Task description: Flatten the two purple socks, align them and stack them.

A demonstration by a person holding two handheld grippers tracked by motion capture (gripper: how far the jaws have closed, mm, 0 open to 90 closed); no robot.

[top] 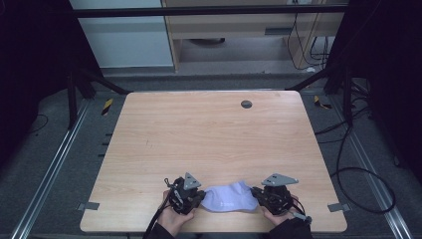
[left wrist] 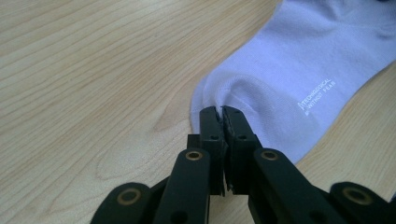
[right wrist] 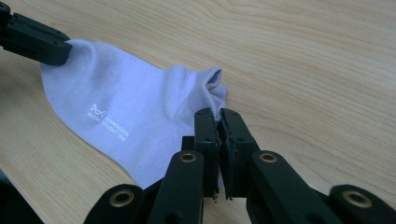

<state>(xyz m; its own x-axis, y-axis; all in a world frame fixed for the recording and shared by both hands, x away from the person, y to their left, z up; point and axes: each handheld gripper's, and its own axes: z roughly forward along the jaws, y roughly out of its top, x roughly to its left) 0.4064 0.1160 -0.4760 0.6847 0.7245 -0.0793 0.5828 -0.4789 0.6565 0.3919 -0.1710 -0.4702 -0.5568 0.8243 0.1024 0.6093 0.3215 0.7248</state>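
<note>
Pale lilac sock [top: 230,197] lies flat at bottom centre of the table [top: 209,134], near its front edge. Left gripper [left wrist: 220,111] is clamped on the sock's one end, probably the toe. Right gripper [right wrist: 218,113] is pinched tight on the opposite end, jaws fully closed over fabric.
</note>
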